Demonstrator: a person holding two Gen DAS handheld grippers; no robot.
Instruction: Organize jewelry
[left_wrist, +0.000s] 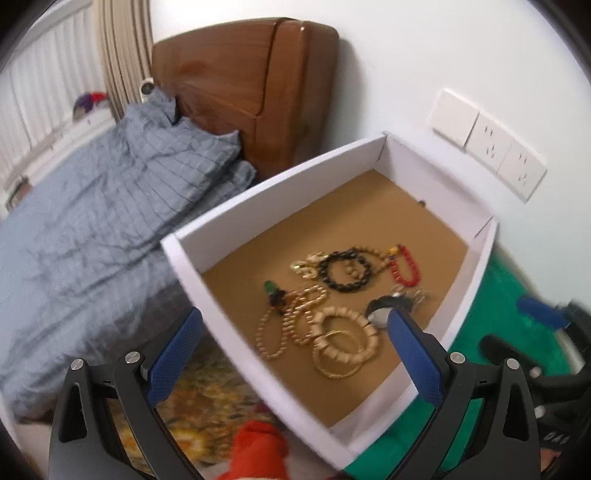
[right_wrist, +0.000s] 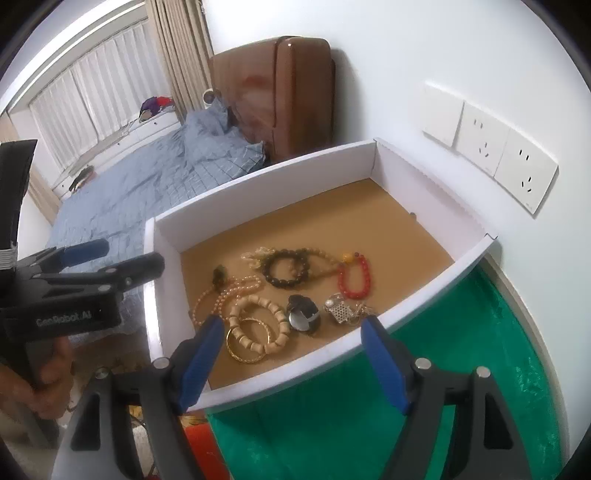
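Box: white, on the green cloth, jewelry inside.
Left claw: wide open, holds nothing, over the box.
Right claw: wide open, holds nothing.
Only right view: silver brooch.

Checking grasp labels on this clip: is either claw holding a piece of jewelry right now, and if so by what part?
Nothing is held. The left claw and right claw are both open and empty, above the white box; the jewelry pile lies loose on its floor.
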